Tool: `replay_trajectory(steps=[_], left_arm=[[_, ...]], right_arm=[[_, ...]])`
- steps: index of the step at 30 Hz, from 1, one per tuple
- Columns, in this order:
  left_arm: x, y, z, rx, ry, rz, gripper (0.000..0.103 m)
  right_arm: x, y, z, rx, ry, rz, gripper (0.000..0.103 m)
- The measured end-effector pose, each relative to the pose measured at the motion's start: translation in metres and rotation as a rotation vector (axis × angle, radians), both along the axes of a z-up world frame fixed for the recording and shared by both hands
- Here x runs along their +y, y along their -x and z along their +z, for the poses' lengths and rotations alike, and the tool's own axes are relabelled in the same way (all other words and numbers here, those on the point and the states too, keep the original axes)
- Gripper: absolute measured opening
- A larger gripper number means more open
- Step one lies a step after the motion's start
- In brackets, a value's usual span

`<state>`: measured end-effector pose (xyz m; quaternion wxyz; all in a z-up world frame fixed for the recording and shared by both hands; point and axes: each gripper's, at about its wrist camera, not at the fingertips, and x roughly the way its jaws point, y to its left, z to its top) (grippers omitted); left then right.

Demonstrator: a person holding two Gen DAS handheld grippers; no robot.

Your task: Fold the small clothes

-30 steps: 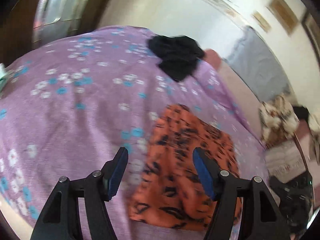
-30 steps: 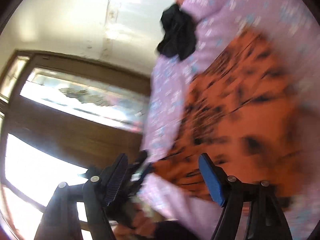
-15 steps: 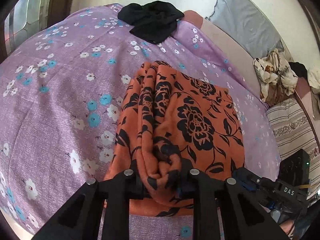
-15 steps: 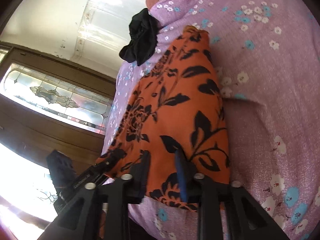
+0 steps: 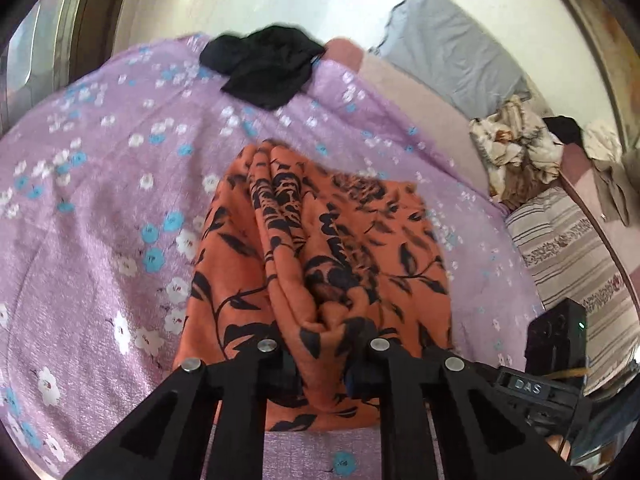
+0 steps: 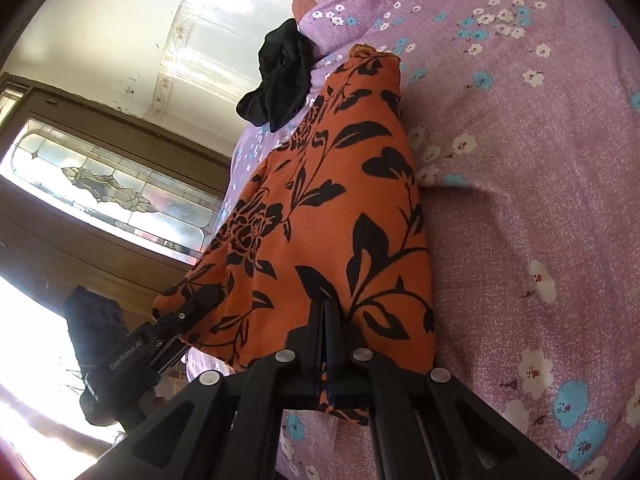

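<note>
While both grippers pinch the near hem, the orange floral garment [image 5: 320, 248] lies partly folded on the purple floral bedspread [image 5: 100, 208].

Left wrist view: left gripper [image 5: 322, 368] closed down on a thick bunch of the garment's near edge, cloth filling the gap betw. the jaws. Garment sits centre-near on the bedspread; several ridged layers run away from the grip twd. the far side, so at least one lengthwise fold appears done, though layers are bunched, not flat. The right gripper's body [image 5: 532, 384] shows at near right, beside the garment's near-right corner. A black garment [image 5: 264, 68] lies crumpled at the far edge of the bedspread, well apart, apparently unfolded. More clothes in a heap [image 5: 516, 152] at far right, off the bedspread.

Right wrist view: right gripper [image 6: 326, 356] jaws almost fully together, a thin layer of the orange floral garment [image 6: 328, 216] nipped betw. them at the near edge. Cloth is lifted and tented from there twd. its far tip; left gripper [image 6: 188, 320] holds the near-left corner. Black garment [image 6: 280, 80] just beyond the far tip.

Judgement: first item mid-fold. Still to do: carry near edge over, flatten; black garment etc. remain.
</note>
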<state>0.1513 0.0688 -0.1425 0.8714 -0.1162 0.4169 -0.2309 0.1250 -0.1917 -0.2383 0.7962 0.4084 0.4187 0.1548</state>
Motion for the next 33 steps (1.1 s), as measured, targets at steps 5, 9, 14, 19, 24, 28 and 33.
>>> replay_trajectory(steps=[5, 9, 14, 19, 24, 28, 33], left_arm=[[0.003, 0.019, -0.003, -0.015, -0.077, 0.016, 0.014], [0.015, 0.004, -0.039, 0.136, -0.121, 0.087, 0.018], [0.020, -0.010, -0.031, 0.099, -0.088, 0.135, 0.029], [0.020, -0.020, -0.028, 0.106, -0.087, 0.190, 0.037], [0.026, 0.004, 0.000, -0.012, -0.137, 0.212, 0.046], [0.036, 0.007, 0.004, -0.033, -0.145, 0.261, 0.062], [0.022, -0.008, -0.029, 0.091, -0.281, 0.239, 0.065]], right_arm=[[0.003, -0.001, 0.001, 0.029, 0.011, 0.059, 0.001], [0.013, -0.006, 0.003, 0.048, 0.072, 0.129, 0.001], [0.015, -0.011, 0.004, 0.067, 0.067, 0.119, 0.000], [0.013, -0.009, 0.009, 0.094, 0.050, 0.076, 0.001], [0.011, -0.022, 0.052, 0.011, 0.128, 0.024, 0.008], [0.009, -0.056, 0.073, -0.001, 0.225, -0.034, 0.008], [0.008, -0.111, 0.066, 0.021, 0.299, -0.113, 0.008]])
